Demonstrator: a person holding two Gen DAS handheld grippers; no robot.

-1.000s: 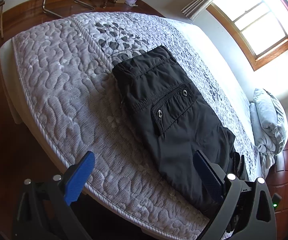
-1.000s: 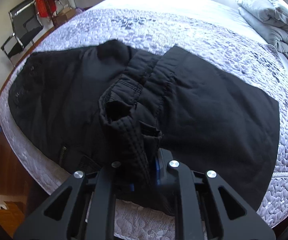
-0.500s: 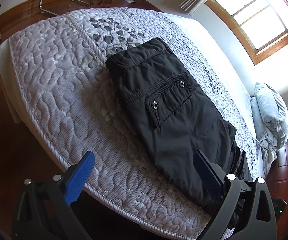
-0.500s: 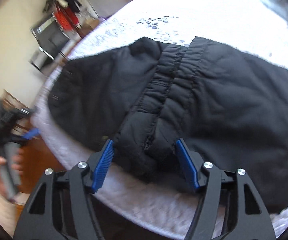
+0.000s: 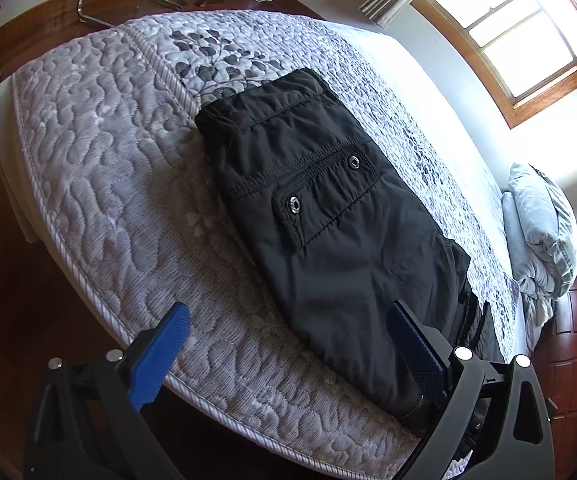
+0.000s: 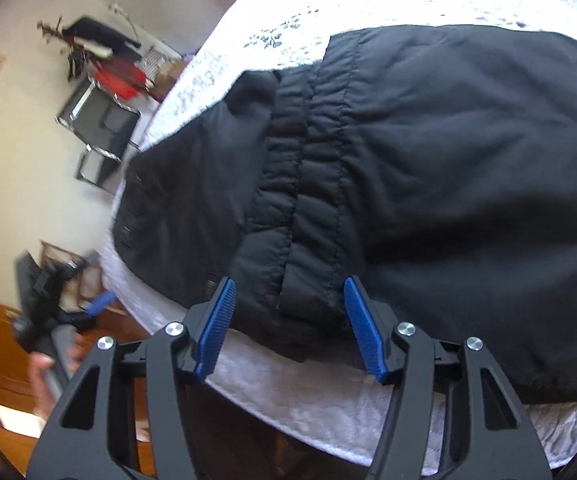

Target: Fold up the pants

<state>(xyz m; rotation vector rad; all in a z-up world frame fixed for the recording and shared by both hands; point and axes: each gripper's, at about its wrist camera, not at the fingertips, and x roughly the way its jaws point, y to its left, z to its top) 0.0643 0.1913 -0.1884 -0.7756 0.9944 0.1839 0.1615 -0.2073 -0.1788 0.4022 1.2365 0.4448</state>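
Observation:
Black pants (image 5: 328,216) lie folded on the quilted grey mattress (image 5: 120,184), a snap pocket facing up. In the right wrist view the pants (image 6: 428,184) show their elastic waistband (image 6: 308,184) doubled over near the bed's front edge. My left gripper (image 5: 288,344) is open and empty above the bed's near edge, its right finger beside the pants' lower end. My right gripper (image 6: 288,316) is open, its blue pads either side of the waistband fold without gripping it.
A grey pillow (image 5: 540,224) lies at the head of the bed. A window (image 5: 528,36) is on the far wall. A metal chair (image 6: 100,128) and red items stand beyond the bed. Wooden floor (image 5: 4,288) surrounds the bed.
My right gripper opened and let go of the waistband, which now rests on the pants; it has drawn back and tilted. My left gripper stayed open, shifting slightly.

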